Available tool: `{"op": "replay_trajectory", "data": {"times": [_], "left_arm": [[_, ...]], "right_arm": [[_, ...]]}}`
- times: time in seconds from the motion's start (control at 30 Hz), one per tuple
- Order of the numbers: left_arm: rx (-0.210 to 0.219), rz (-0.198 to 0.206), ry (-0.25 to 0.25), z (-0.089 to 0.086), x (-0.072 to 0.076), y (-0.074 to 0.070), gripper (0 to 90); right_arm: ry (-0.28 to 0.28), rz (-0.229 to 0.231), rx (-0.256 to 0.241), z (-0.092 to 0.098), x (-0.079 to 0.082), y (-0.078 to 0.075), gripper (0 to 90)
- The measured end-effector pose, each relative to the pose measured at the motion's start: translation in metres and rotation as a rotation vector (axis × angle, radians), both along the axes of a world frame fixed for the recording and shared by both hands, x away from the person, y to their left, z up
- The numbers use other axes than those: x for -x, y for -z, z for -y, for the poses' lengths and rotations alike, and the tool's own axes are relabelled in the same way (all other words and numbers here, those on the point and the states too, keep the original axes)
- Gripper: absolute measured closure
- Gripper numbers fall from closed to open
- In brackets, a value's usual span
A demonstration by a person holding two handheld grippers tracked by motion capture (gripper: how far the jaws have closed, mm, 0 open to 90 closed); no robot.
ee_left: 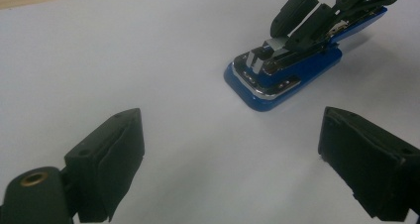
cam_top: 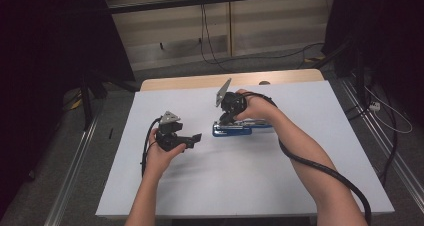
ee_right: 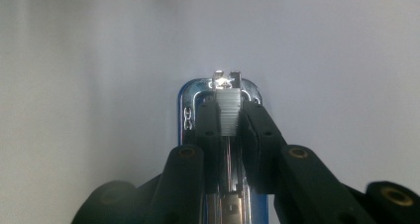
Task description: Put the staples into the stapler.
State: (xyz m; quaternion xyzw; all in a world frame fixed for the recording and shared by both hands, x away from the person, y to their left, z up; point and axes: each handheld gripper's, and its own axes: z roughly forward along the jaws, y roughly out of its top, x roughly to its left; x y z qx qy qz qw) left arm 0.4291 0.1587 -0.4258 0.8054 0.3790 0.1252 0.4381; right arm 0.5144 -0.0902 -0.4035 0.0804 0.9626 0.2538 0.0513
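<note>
1. At frame centre of the high view, the blue stapler (cam_top: 240,129) lies on the white tabletop (cam_top: 250,181).
2. Right hand-held gripper (cam_top: 226,117) is clamped on its metal top.
3. Left hand-held gripper (cam_top: 196,138), centre-left, is spread apart, holding nothing.

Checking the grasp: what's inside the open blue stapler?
In the blue metal stapler, a strip of silver staples sits clamped by the right tool. The channel farther back is hidden by its jaws.

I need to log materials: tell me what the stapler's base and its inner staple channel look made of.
Stapler base: glossy blue, probably plastic or painted metal, smooth with a soft sheen. Staple channel: bright bare metal, likely chromed steel, mirror glints and fine ridges of loaded staples between the right gripper jaws.
</note>
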Motion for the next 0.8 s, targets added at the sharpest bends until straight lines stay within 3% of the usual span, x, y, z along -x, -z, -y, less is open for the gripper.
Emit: {"op": "replay_trajectory", "data": {"times": [0.63,0.8], "left_arm": [[-0.001,0.001,0.001,0.0000,-0.0001,0.0003,10.8],[-0.003,-0.001,0.004,0.0005,0.0000,0.0004,10.9]], "right_arm": [[0.001,-0.007,-0.012,-0.0064,-0.0023,0.0050,78.9],[0.028,-0.017,-0.032,-0.0071,-0.0010,0.0059,67.8]]}}
